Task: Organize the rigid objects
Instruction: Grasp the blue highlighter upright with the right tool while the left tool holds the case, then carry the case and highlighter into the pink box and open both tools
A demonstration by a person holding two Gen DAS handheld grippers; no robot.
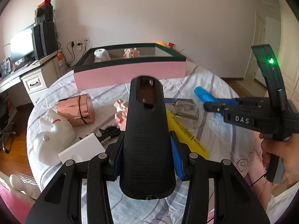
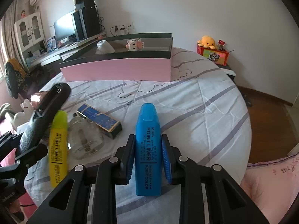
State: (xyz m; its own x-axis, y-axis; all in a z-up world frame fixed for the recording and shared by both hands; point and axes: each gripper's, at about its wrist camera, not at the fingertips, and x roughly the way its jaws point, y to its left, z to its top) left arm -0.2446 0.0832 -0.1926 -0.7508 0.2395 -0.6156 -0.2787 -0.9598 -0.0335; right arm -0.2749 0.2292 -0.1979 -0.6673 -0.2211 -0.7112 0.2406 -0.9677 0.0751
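While both grippers sit low over the striped bedsheet (image 2: 196,100), each carries 1 item.

Left gripper (image 1: 147,149): jaws clamped on a black tapered device (image 1: 146,130), blue pads pressed to both its sides. Device points away from the cam, w/ a cut-out slot near its far end. In the right wrist view the same device shows at far left, tilted, tip toward the box.

Right gripper (image 2: 147,156): jaws narrow, around a blue highlighter (image 2: 147,149) marked POINT LINER. Left pad touches the body; at the right pad, contact can't be told for sure. Cap end points away from the cam.

Pink box (image 2: 117,69): open top, dark rim, at the far side of the bed. Inside: a white rounded object (image 2: 104,46) at left, a pink-and-white block figure (image 2: 134,44) right of it.

Loose on the sheet, near side:
- yellow highlighter (image 2: 57,149), just left of a clear glass bottle (image 2: 86,141)
- blue-and-gold flat box (image 2: 100,120), touching the bottle's far side
- rose-gold case (image 1: 78,110), left of the black device
- white plush figure (image 1: 54,136), near-left of the case
- white card (image 1: 82,149), beside the plush

A hand (image 1: 278,155) holds the right gripper's handle, seen at right in the left wrist view.
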